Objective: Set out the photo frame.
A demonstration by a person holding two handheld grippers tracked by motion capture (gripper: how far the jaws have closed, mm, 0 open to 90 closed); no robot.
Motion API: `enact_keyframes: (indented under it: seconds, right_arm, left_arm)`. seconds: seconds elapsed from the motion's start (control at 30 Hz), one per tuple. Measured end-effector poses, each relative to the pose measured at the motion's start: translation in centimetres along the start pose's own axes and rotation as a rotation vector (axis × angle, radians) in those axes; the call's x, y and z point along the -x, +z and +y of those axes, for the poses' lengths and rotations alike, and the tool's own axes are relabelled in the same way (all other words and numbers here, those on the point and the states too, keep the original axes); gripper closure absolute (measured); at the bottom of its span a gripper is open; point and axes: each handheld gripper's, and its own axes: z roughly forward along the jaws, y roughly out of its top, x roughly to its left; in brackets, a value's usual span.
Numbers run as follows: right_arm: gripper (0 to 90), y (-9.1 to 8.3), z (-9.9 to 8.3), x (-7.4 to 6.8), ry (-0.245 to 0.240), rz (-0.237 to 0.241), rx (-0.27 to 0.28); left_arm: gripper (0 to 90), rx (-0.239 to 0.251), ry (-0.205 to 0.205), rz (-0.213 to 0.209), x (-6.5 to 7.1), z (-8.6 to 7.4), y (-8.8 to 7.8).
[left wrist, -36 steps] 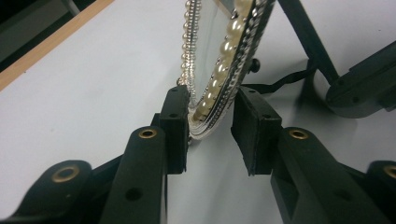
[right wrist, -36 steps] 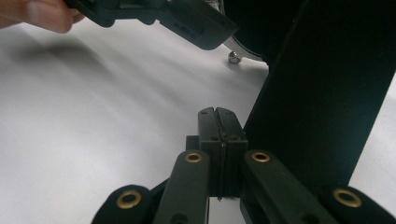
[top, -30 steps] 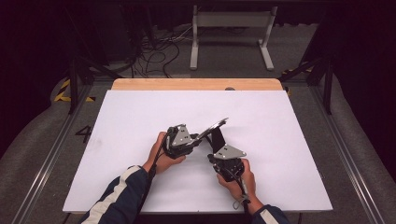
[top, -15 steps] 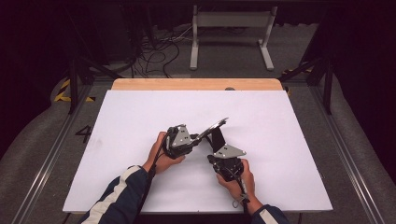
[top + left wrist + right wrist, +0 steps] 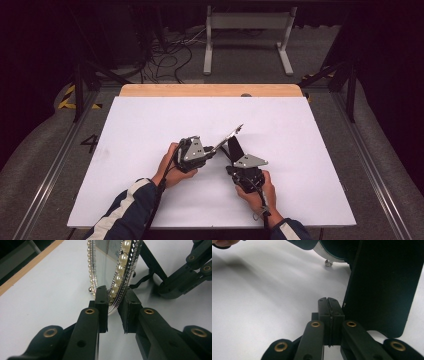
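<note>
Left gripper [image 5: 113,308] clamps the pearl-rimmed mirror [image 5: 112,267] edge (right gripper [image 5: 329,311] fully closed, empty).

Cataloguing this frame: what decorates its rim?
White pearl beads on a silver beaded rim of the frame, best in the left gripper view.

- The white tabletop [image 5: 150,125] lies bare from 9 through 12 to 3 o'clock.
- At centre, the pearl-rimmed mirror [image 5: 227,138] and its black stand [image 5: 235,148] block passage between both tools.
</note>
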Motion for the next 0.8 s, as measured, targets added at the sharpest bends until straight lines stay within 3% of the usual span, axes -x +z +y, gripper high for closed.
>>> enact_keyframes:
  seconds: [0.53,0.8]
  right_arm:
    - [90.0,-0.5,-0.1,1.0,0.021,0.002,-0.01]
    - [90.0,-0.7,-0.3,1.8,0.025,0.006,-0.009]
  left_arm:
    - [77.6,-0.017,0.047,0.002,1.1,0.6,-0.3]
    - [75.4,0.003,0.004,-0.035,1.3,0.7,-0.2]
